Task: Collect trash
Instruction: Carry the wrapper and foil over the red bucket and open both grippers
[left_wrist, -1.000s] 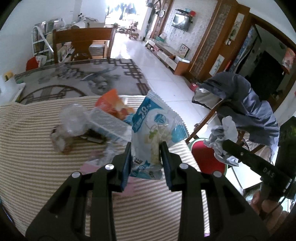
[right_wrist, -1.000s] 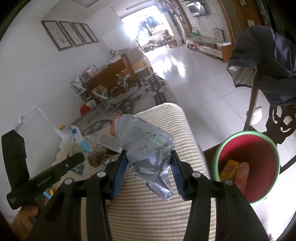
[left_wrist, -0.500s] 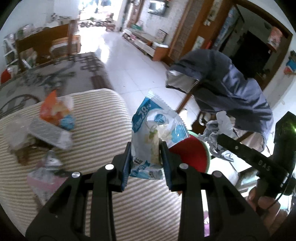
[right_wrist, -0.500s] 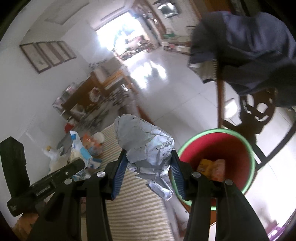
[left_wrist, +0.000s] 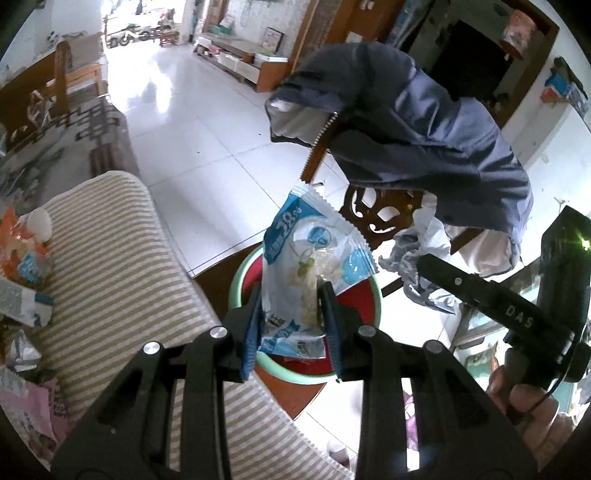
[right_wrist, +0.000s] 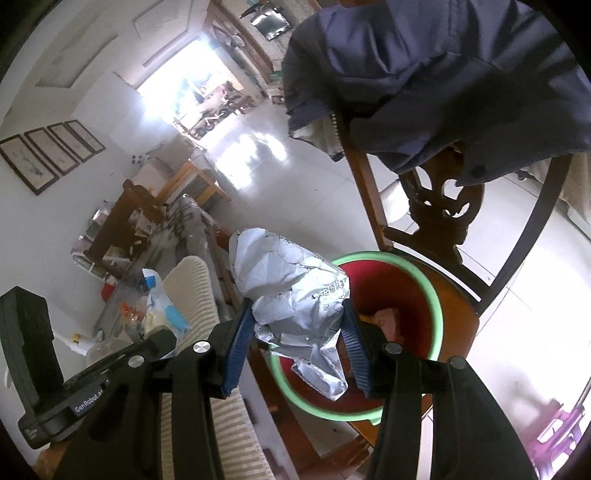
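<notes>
My left gripper (left_wrist: 291, 325) is shut on a blue and white snack wrapper (left_wrist: 314, 258) and holds it above the red bin with a green rim (left_wrist: 236, 284). My right gripper (right_wrist: 295, 343) is shut on a crumpled silver foil wrapper (right_wrist: 291, 291) and holds it over the same bin (right_wrist: 432, 295), which stands on a wooden chair seat and holds some trash (right_wrist: 388, 321). The right gripper's body (left_wrist: 495, 295) shows at the right of the left wrist view. More wrappers (left_wrist: 22, 258) lie on the striped tablecloth (left_wrist: 122, 280).
A wooden chair back (right_wrist: 439, 221) with a blue jacket (left_wrist: 424, 122) draped over it rises just behind the bin. The striped table's edge (right_wrist: 229, 417) lies left of the bin. White tiled floor (left_wrist: 192, 140) stretches beyond. A pink wrapper (left_wrist: 29, 410) lies near the table's front.
Both grippers have swung right, off the table, carrying their wrappers. They now hang over the red bin, which has come closer and more central in both views.
</notes>
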